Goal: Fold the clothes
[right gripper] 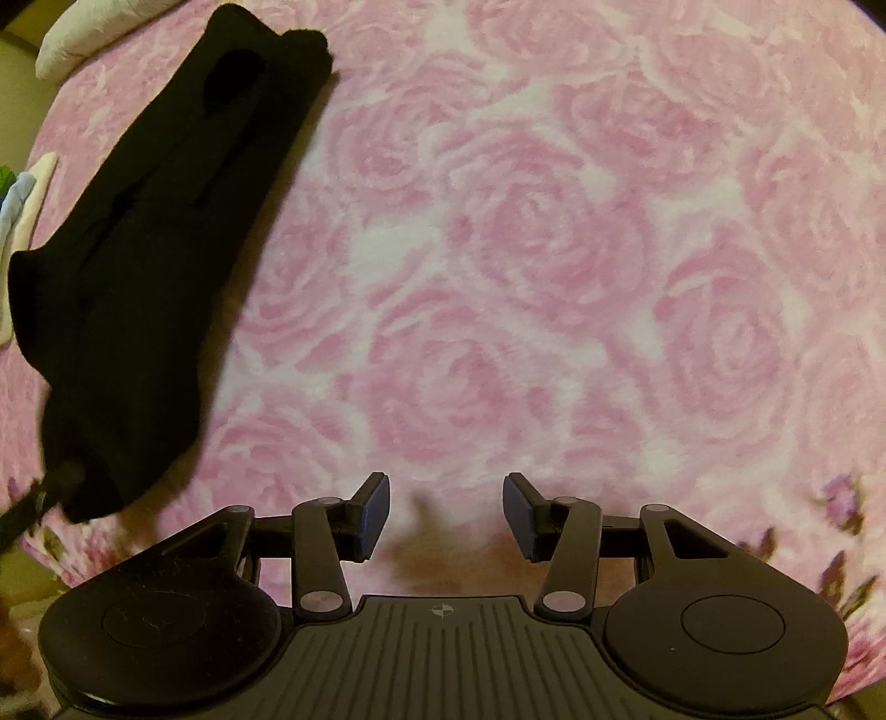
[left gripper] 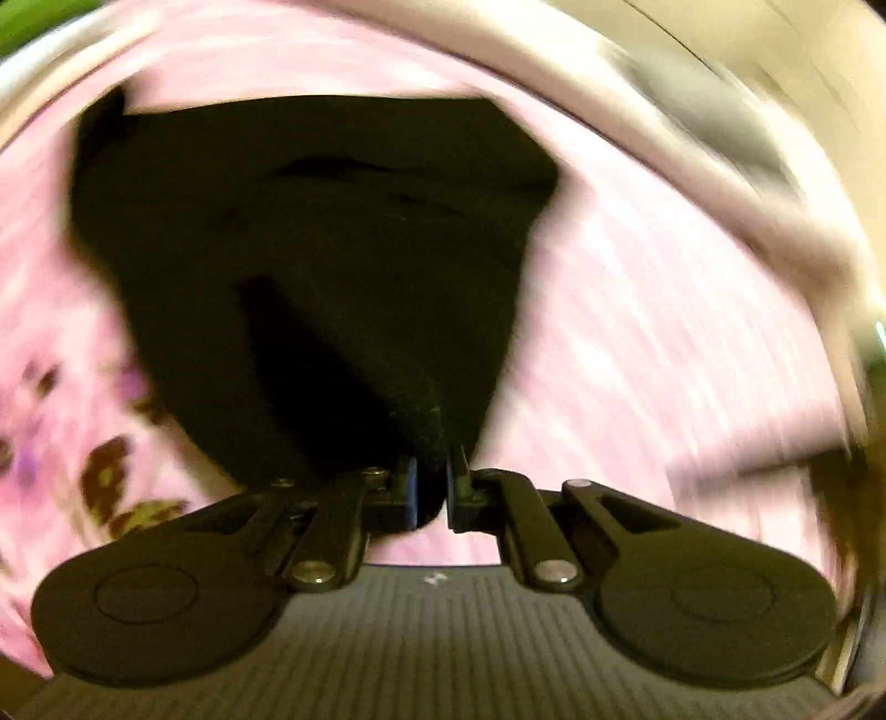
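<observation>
Left gripper fingers clamped on soft, limp black garment edge, right gripper spread wide & empty; prob grab opposite corner.

Home bedroom, pink rose-print blanket spread wide, white pillow at edge

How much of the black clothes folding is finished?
Partly done, it seems. The black fabric garment already looks doubled into a long narrow strip on the pink rose-patterned blanket. In hand: the left gripper is shut on one end of it, lifting it. The right gripper is open and empty. Left: probably folding the strip shorter and laying it flat.
</observation>
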